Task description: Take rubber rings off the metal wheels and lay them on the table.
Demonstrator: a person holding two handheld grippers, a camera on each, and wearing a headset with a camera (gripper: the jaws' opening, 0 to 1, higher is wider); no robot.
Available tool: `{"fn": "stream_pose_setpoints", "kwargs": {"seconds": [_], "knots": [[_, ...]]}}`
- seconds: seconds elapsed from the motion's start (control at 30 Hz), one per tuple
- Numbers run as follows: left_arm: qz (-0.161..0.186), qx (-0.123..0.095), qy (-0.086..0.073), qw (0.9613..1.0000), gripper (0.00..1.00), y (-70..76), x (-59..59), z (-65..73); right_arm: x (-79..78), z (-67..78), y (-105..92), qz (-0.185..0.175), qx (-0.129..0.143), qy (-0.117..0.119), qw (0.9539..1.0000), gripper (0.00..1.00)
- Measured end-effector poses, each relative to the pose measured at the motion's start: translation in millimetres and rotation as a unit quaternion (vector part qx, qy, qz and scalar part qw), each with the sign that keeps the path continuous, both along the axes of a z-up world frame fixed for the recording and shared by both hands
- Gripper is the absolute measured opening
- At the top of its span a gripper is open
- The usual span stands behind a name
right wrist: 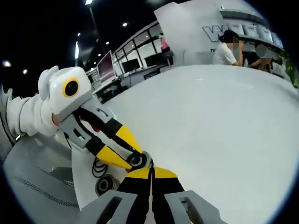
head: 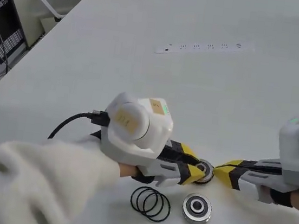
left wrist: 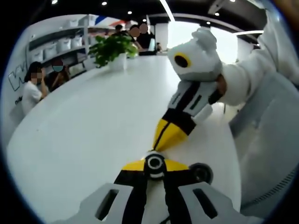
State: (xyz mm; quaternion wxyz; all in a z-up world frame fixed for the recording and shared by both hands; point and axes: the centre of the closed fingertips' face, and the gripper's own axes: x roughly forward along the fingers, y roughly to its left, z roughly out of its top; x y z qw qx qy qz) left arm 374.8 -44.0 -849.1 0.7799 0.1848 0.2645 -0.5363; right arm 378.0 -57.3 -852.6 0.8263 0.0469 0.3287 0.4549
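Past the fuzzy sleeve point(head: 37, 183), the left tool point(head: 196, 170) clamps a wheel point(head: 205, 172) just over the bench point(head: 144, 62) while the right tool point(head: 221, 167), jaws together, meets its rim; several rings point(head: 150, 203) already lie off beside a second wheel point(head: 196, 208).

The left gripper point(head: 200, 170), held from the near left by an arm in a fluffy white sleeve point(head: 37, 180), clamps a metal wheel point(head: 206, 172) between its jaws. The right gripper point(head: 220, 168) reaches in from the right, its jaws apparently pressed together and their tip meeting the wheel.
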Motion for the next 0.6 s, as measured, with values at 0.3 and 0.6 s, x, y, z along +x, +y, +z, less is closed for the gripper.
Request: {"fn": "stream_pose_setpoints", "kwargs": {"seconds": [0.3,0.6], "knots": [[-0.005,-0.001,-0.002,1.0000,0.13,-1.1,-3.2,-0.1,-6.5,4.3,2.9,-0.019,0.044,0.053,0.9974,0.00],[-0.005,0.002,-0.007,1.0000,0.13,-1.6,-1.8,-0.4,-5.6,7.2,7.5,-0.022,0.044,0.055,0.9972,0.00]]}}
